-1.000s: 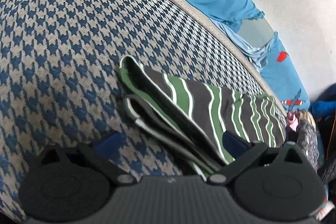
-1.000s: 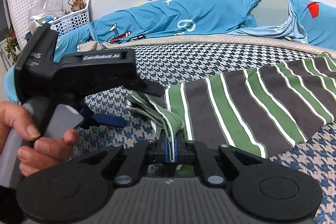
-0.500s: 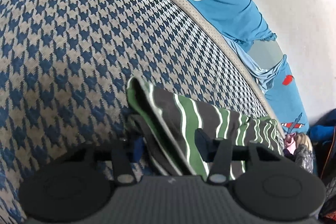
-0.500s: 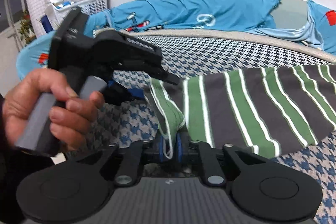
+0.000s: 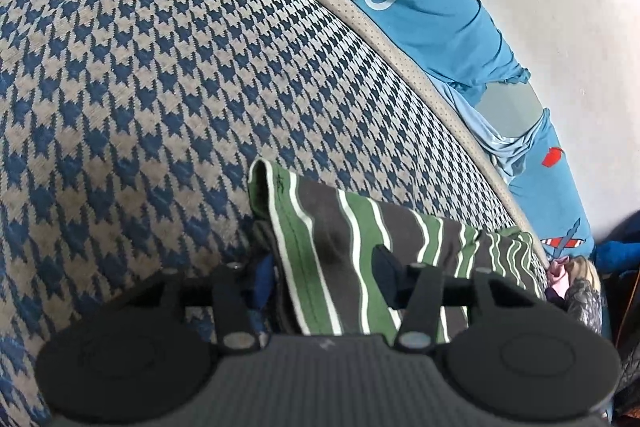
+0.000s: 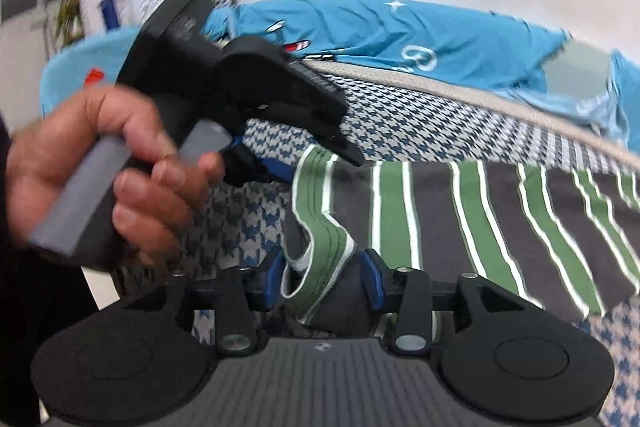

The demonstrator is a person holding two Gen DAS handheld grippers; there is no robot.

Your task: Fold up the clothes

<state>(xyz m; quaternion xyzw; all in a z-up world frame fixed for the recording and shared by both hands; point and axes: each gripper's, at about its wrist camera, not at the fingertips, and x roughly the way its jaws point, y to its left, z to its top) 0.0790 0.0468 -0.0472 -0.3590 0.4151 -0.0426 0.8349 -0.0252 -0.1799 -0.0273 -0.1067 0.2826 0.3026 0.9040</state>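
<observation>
Even, soft daylight with faint shadows. Fisheye bends both views at the edges. The right wrist view is motion-blurred, especially the hand (image 6: 108,167); the left is sharp.

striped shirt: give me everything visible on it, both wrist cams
The striped shirt is soft knit, dark grey with green bands edged in thin white lines. It lies spread on the houndstooth blanket, its near edge bunched into a folded green hem. That hem sits between the right gripper fingers, which look parted. The left gripper straddles another folded edge, blue pads either side.
</observation>
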